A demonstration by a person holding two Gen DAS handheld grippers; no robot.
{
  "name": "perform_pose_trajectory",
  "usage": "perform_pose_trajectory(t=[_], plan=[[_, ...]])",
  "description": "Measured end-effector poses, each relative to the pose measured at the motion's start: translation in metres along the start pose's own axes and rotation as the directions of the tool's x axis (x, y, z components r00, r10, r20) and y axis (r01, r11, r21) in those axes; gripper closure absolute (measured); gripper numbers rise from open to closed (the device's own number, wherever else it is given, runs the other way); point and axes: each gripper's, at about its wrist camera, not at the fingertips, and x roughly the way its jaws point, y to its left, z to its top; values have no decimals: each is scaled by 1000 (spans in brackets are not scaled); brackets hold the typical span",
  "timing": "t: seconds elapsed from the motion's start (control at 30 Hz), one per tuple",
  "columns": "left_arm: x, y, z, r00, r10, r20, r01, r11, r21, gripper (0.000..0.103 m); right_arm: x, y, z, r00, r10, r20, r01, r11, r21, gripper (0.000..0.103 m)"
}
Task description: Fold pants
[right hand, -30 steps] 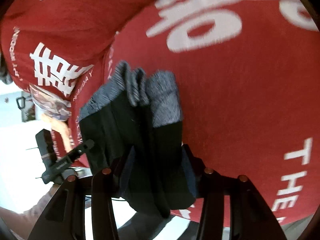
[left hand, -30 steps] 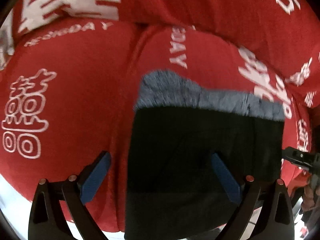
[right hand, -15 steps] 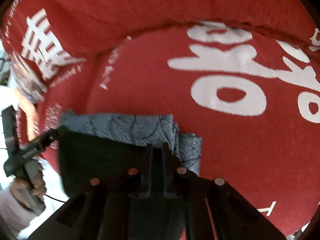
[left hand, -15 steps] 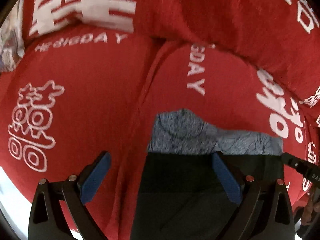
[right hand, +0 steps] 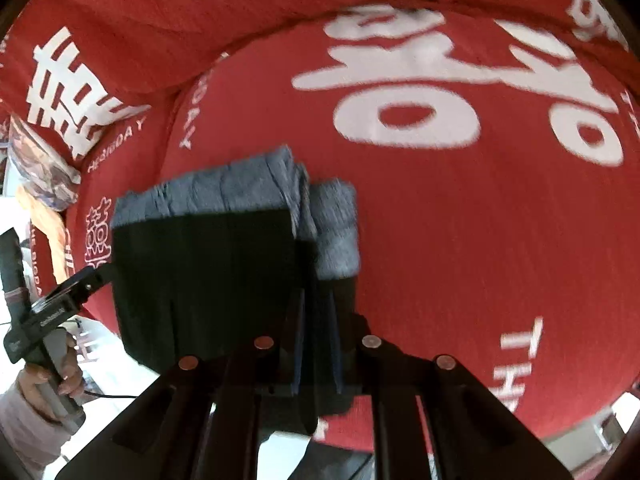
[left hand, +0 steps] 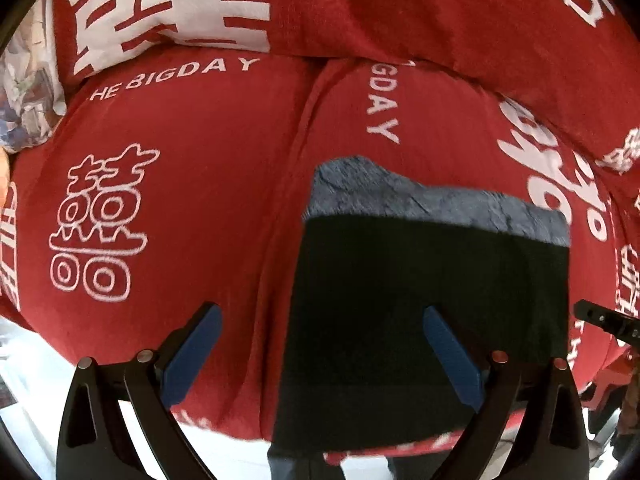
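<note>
A: Surface under inspection?

B: A red sofa cover printed with white characters and "THE BIGDAY" lettering fills both views. A seam between two seat cushions runs upward ahead of the left gripper, between its fingers. A back cushion lies along the top, beyond both tools. A white floor shows below the seat edge, to the left of the left gripper's near finger.

A: Location of the pants?

B: The pants, black with a grey patterned band at the far end, lie folded in a block on the right seat cushion. The left gripper's right finger overlaps the black part; its left finger is over bare cover.

A: Gripper states?

B: The left gripper stands wide apart, holding nothing. The right gripper had just closed and eased slightly wider; its narrow jaws pinch a fold at the right edge of the pants.

A: Anything else?

B: A hand in a pale sleeve grips the left tool's handle, left of the right gripper.
</note>
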Motion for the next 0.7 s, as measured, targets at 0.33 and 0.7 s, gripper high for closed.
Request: perform_pose_trajectory(t=[0.33,0.7], plan=[[-43,-44,-27,1000,28,-12,-28,999,25,2,-30,21,-35,998,9,-65,-13,998,-54,40],[-76,-71,-34,998,64,19,-66,996,64,2,-60,49,-48,999,-24,-28,21,994,-110,24]])
